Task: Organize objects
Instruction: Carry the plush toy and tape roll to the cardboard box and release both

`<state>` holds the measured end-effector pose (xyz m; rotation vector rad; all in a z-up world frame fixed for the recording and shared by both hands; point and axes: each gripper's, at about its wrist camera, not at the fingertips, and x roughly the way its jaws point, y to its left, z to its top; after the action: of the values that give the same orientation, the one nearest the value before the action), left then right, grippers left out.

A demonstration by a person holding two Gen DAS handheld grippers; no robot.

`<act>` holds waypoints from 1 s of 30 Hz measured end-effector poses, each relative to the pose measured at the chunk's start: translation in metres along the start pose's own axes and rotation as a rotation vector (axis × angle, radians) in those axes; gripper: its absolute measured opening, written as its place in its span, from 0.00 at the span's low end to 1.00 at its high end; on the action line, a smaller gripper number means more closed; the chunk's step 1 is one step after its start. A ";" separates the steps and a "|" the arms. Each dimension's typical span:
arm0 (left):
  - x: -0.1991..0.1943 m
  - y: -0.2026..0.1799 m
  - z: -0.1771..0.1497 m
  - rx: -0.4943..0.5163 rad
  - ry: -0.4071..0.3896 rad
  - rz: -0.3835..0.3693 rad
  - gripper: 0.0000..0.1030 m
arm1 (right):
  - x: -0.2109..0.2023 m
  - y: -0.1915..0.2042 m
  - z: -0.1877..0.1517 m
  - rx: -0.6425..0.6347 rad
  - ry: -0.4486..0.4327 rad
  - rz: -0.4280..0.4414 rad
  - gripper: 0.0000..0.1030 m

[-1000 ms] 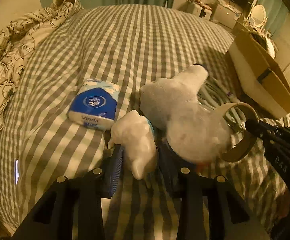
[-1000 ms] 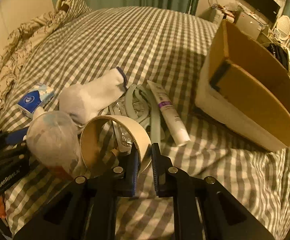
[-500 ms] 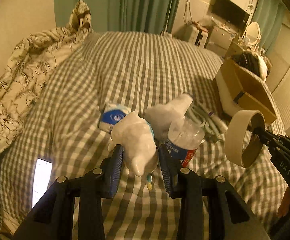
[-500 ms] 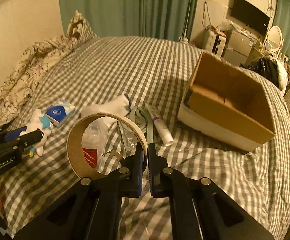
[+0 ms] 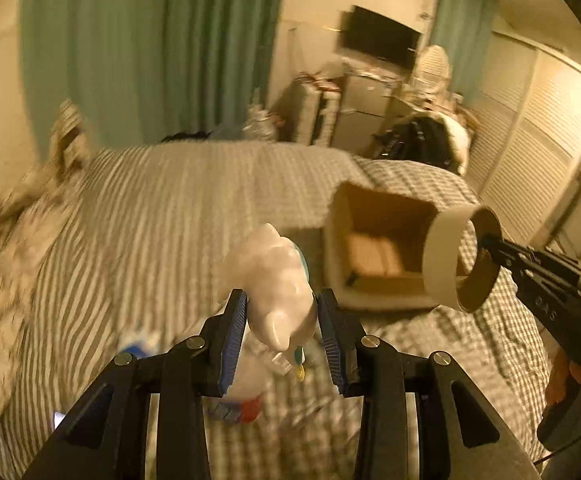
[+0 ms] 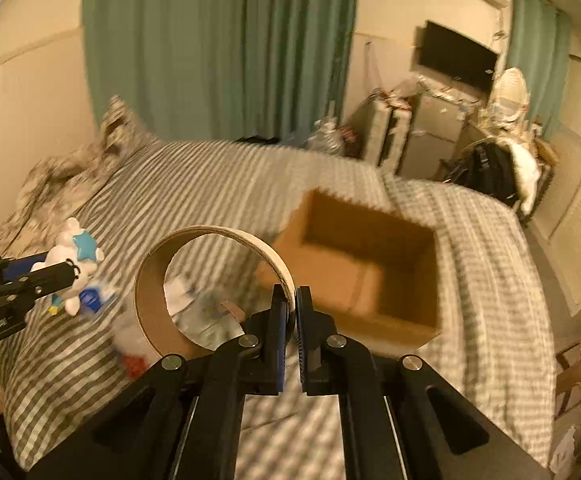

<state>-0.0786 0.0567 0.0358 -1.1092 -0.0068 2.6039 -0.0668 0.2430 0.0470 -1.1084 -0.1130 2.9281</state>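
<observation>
My left gripper (image 5: pixel 282 312) is shut on a white plush toy (image 5: pixel 274 276) with a blue star and holds it high above the bed; the toy also shows in the right wrist view (image 6: pixel 76 264). My right gripper (image 6: pixel 289 300) is shut on the rim of a cardboard tape roll (image 6: pixel 210 292), also lifted; the roll shows in the left wrist view (image 5: pixel 460 258). An open cardboard box (image 6: pixel 370 276) sits on the checked bed ahead of both grippers, also in the left wrist view (image 5: pixel 374 252).
On the bed (image 5: pixel 170 216) below lie a plastic bottle with a red and blue label (image 5: pixel 242 384), a blue tissue pack (image 6: pixel 92 298) and a white sock, all blurred. A crumpled floral duvet (image 6: pixel 62 176) lies far left. Furniture and a TV stand beyond the bed.
Both grippers have risen well above the bed with the plush toy and tape roll and swung toward the box. The bed items have dropped low in view.
</observation>
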 end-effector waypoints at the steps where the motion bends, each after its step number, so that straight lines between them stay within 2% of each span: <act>1: 0.006 -0.013 0.011 0.020 -0.001 -0.014 0.35 | 0.001 -0.012 0.008 0.014 -0.006 -0.006 0.04; 6: 0.052 -0.072 0.055 0.105 0.008 -0.089 0.35 | 0.021 -0.065 0.031 0.075 -0.013 -0.048 0.04; 9: 0.096 -0.103 0.074 0.158 0.036 -0.096 0.35 | 0.046 -0.094 0.034 0.113 0.012 -0.065 0.04; 14: 0.161 -0.130 0.086 0.189 0.090 -0.119 0.35 | 0.093 -0.127 0.028 0.163 0.070 -0.086 0.04; 20: 0.206 -0.135 0.082 0.225 0.108 -0.104 0.36 | 0.136 -0.145 0.011 0.208 0.123 -0.066 0.06; 21: 0.208 -0.134 0.080 0.223 0.107 -0.105 0.38 | 0.141 -0.147 0.007 0.221 0.130 -0.060 0.07; 23: 0.213 -0.131 0.077 0.219 0.107 -0.108 0.44 | 0.145 -0.148 0.002 0.240 0.140 -0.042 0.10; 24: 0.213 -0.128 0.076 0.213 0.106 -0.105 0.54 | 0.146 -0.149 0.000 0.250 0.143 -0.031 0.19; 25: 0.208 -0.128 0.072 0.208 0.102 -0.103 0.62 | 0.147 -0.149 -0.001 0.255 0.144 -0.025 0.34; 26: 0.203 -0.127 0.071 0.204 0.096 -0.101 0.64 | 0.144 -0.147 -0.002 0.258 0.139 -0.024 0.43; 27: 0.199 -0.125 0.070 0.205 0.090 -0.094 0.68 | 0.141 -0.145 -0.003 0.257 0.124 -0.025 0.56; 28: 0.193 -0.121 0.068 0.207 0.088 -0.085 0.69 | 0.137 -0.143 -0.002 0.254 0.112 -0.027 0.60; 30: 0.180 -0.117 0.069 0.206 0.081 -0.070 0.70 | 0.126 -0.136 0.001 0.238 0.095 -0.030 0.60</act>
<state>-0.2122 0.2272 -0.0280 -1.1178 0.2308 2.4326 -0.1644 0.3832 -0.0257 -1.1919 0.2119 2.7636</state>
